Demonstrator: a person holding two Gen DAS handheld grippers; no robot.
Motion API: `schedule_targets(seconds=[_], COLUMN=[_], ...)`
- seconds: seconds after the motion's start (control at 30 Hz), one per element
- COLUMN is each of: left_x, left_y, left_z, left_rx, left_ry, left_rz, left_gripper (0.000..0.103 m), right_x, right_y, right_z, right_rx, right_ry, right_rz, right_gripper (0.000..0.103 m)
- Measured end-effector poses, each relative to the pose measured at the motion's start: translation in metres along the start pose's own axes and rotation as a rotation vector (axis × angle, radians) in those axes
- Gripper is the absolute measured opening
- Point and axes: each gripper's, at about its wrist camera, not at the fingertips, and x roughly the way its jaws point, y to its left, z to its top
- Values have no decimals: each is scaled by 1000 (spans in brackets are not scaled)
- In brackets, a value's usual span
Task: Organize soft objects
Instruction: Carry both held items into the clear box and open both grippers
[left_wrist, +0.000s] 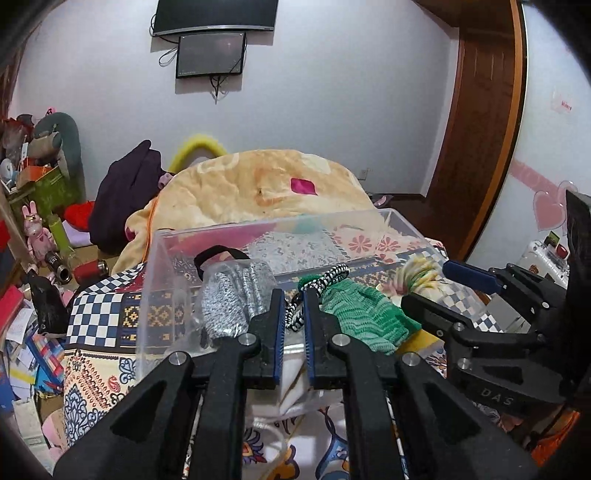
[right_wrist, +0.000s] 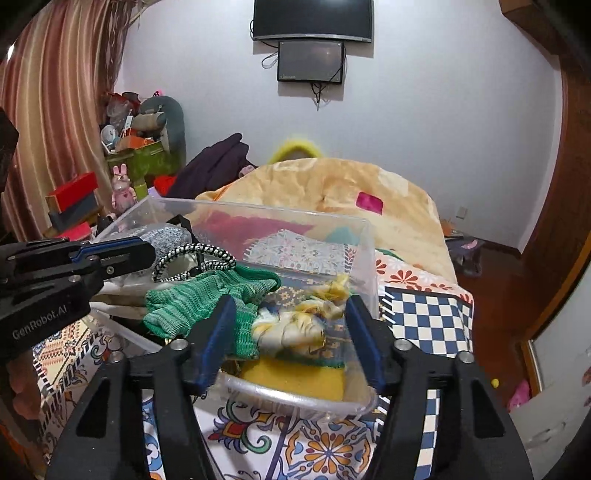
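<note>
Your left tool pinches the striped cord over the clear bin on the bed; your right tool gapes around the yellow cloth. Clamp squarely before lifting, sparing the green knit.

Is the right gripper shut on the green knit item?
No. The right gripper is wide open around the yellow-white cloth, beside the green knit item.

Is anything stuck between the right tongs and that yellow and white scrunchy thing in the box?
Nothing visible blocks it. The right tongs are open around the yellow and white cloth in the clear box. The green knit cloth only touches its left side.
</note>
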Motion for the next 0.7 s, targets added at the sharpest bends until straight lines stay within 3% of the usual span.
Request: schedule_targets(seconds=[0.2,0.37,0.57,0.7], left_x=[-32,-73,-124,-149], left_y=[1,-1,-7,-11], left_z=[1,8,12,10], left_rx=[-3,13,51,64], left_ry=[-56,-147,-259,-316], left_rz=[-16,-26,-23,-15], left_gripper=[9,11,24,47], right_x=[-24,-55,-98,-121], right_y=[-1,1,5,8], right_z=[6,16,26,28], right_rx=[5,7,2,7], right_ry=[-61,-144,-259,-314], right_rz=[16,35,46,57], right_gripper=[63,63,63,64])
